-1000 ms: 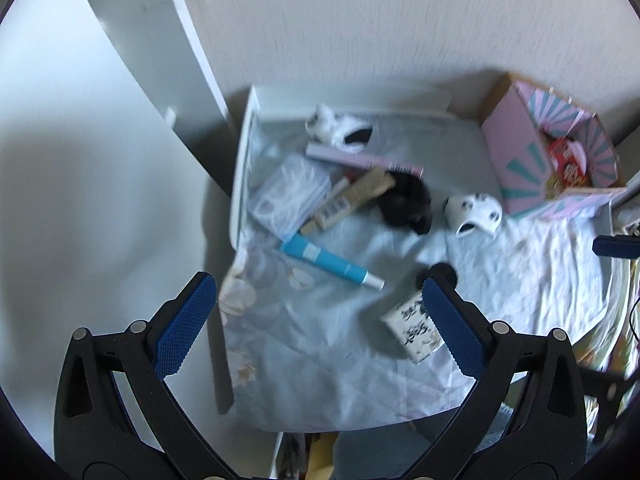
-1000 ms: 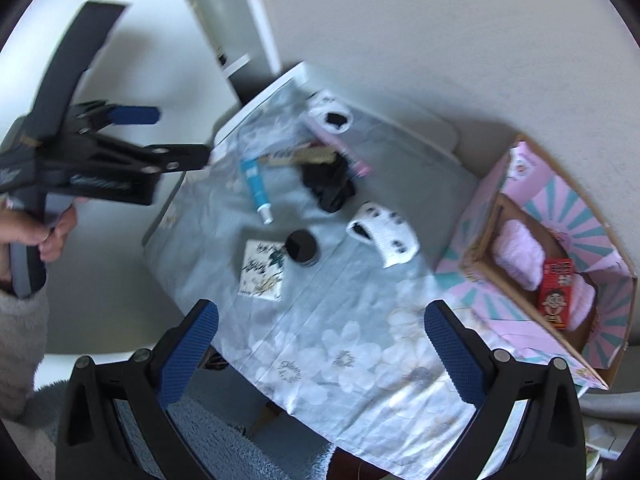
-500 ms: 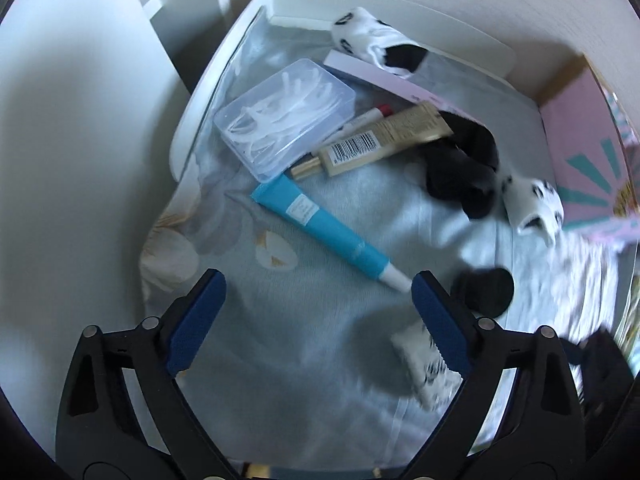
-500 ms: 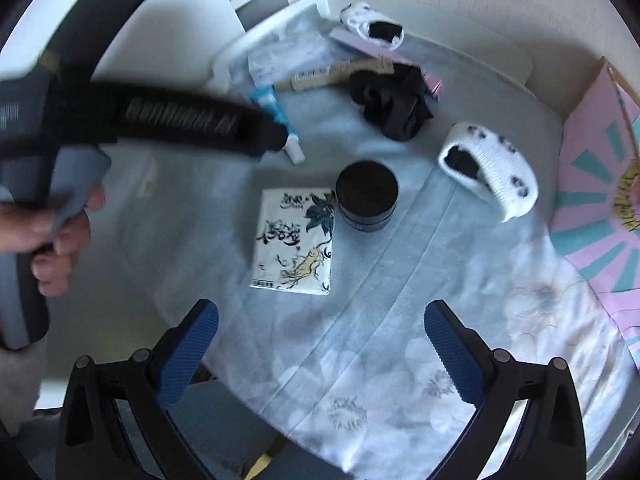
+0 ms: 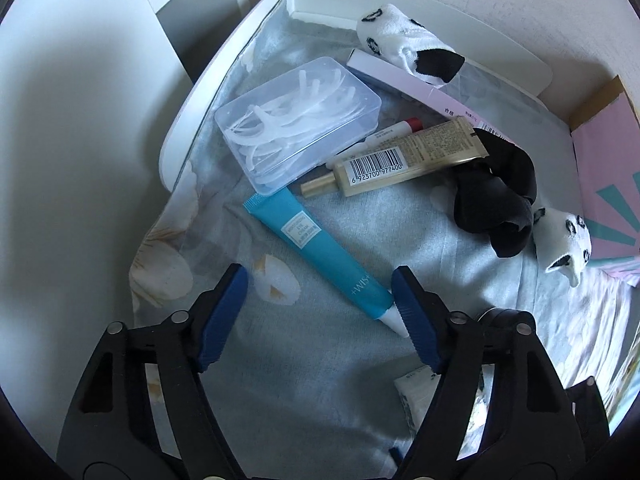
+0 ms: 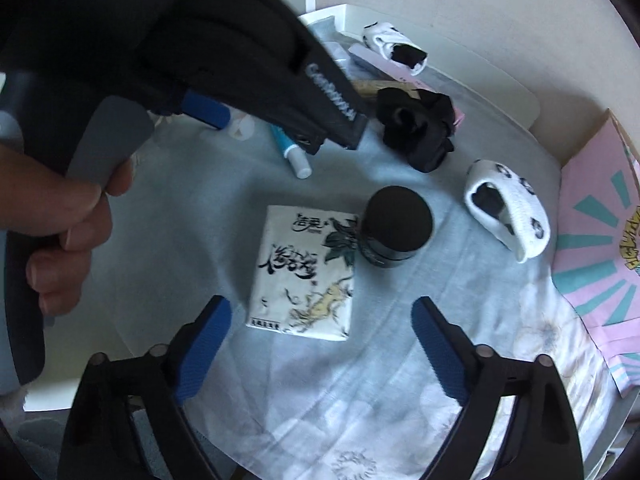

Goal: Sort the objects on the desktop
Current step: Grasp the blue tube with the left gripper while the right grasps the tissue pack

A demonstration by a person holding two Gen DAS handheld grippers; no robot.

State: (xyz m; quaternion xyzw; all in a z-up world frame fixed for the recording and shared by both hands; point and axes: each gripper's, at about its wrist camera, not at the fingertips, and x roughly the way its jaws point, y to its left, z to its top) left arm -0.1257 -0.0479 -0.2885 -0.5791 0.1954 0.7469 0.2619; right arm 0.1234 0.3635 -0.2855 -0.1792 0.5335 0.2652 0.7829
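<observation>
your left gripper (image 5: pixel 320 308), jaws closing unloaded, has the blue plastic cream tube's (image 5: pixel 320 256) white tip against one finger; it may skid aside. your right gripper (image 6: pixel 320 336), closing empty, straddles the white printed tissue pack (image 6: pixel 304 272).

Blue eye cream tube (image 5: pixel 320 258) lies diagonally just below the clear floss-pick box (image 5: pixel 298 124); tissue pack (image 6: pixel 304 278) farther off.

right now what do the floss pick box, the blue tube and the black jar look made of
Floss pick box: looks like clear hard plastic, glossy; the picks show through it.
Blue tube: probably soft plastic with a satin finish, crimped flat at one end, white cap.
Black jar: dark matte lid; plastic or glass, cannot tell.
</observation>
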